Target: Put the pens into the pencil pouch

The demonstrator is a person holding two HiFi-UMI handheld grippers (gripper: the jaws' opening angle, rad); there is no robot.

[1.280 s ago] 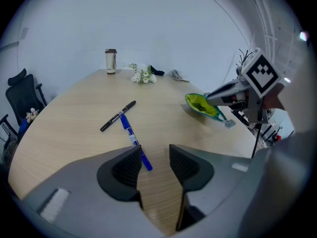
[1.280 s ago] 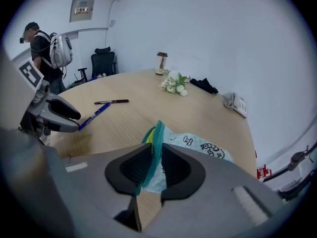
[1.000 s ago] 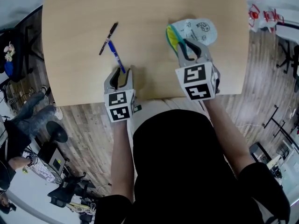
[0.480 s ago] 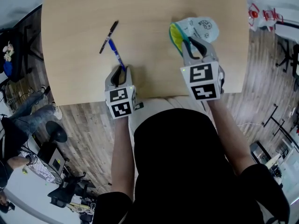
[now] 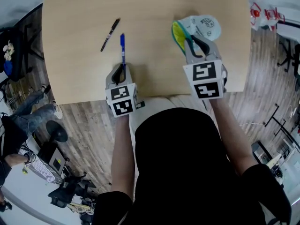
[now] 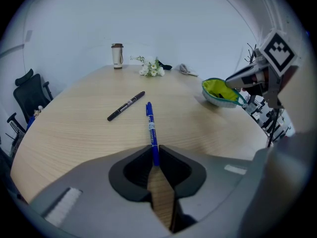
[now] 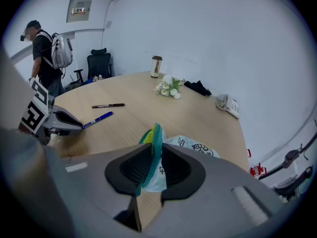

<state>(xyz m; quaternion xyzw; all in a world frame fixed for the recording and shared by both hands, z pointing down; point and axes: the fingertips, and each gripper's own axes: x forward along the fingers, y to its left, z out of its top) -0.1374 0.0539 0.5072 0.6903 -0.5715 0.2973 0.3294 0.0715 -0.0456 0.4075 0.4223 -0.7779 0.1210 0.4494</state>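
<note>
Left hand-held gripper (image 6: 154, 151) just closing on blue pen (image 6: 150, 123); right hand-held gripper (image 7: 154, 156) pinching pouch (image 7: 192, 146) rim; black pen (image 6: 126, 106) nearby.

Two pens: one blue plastic pen (image 6: 151, 128), pinched in the just-closing jaws of the left gripper (image 6: 153, 152), and one black pen (image 6: 126, 106) beyond those jaws, to their left. One pale printed fabric pouch with a green rim (image 7: 157, 148), clamped between the jaws of the right gripper (image 7: 154, 155). One white flower bunch (image 7: 168, 88) far beyond them.

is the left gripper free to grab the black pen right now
Probably not yet: the left gripper has just been closing its jaws on the blue pen. The black pen lies apart on bare table, nothing between.
</note>
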